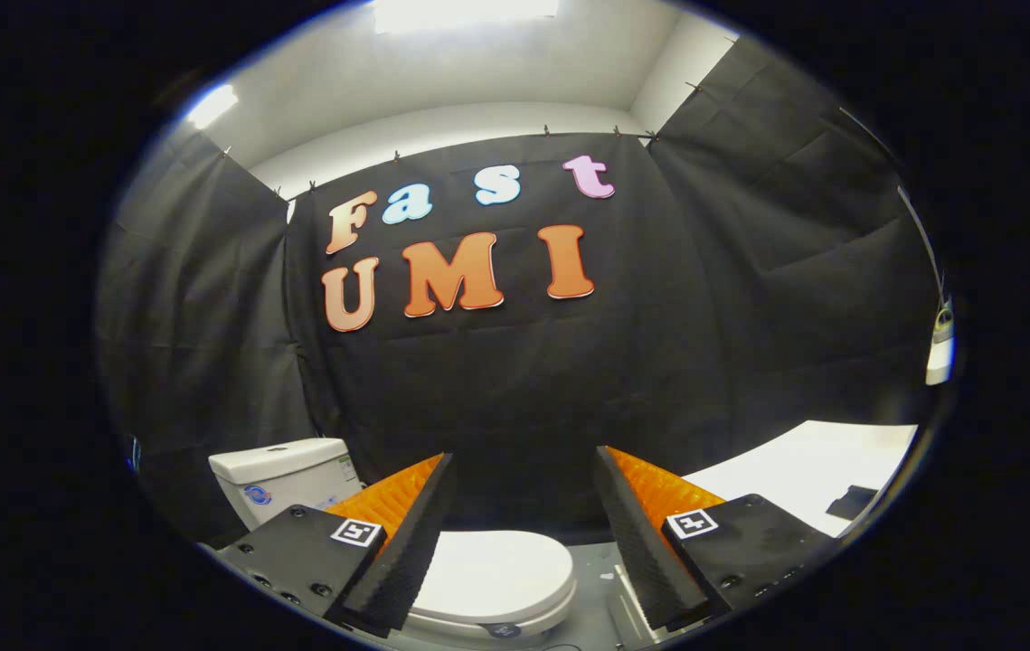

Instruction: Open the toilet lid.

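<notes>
A white toilet stands low in the gripper view, its lid (498, 571) lying flat and closed over the bowl. Its white tank (284, 477) rises behind the left finger, against the black cloth wall. My gripper (524, 488) hangs above the lid, open, with a wide gap between the fingers and nothing in it. The left finger (406, 551) covers the lid's left part; the right finger (641, 551) is off the lid's right side. The lid's front edge shows below, between the fingers.
A white tabletop (804, 470) with a small dark object (851, 502) on it lies to the right, beyond the right finger. Grey floor (600, 579) shows beside the toilet. Black cloth walls close in the booth on three sides.
</notes>
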Action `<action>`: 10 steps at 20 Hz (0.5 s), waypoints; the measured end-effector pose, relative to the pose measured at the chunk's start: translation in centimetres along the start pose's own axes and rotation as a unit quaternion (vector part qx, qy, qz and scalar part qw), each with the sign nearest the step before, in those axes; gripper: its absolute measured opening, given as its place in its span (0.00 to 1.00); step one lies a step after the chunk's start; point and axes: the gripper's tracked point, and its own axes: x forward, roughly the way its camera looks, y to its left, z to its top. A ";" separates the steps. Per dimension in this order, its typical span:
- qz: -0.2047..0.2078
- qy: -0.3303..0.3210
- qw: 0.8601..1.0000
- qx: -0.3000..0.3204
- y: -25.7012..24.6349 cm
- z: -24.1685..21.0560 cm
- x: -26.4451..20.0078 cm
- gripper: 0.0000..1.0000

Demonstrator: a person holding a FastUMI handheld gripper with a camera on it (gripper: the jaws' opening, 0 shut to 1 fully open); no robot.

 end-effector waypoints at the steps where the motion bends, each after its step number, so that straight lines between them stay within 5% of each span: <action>1: 0.006 0.011 1.000 0.009 0.7 -1.6 0.4 0.99; 10: -0.009 0.153 0.980 0.129 0.2 -19.7 0.8 0.98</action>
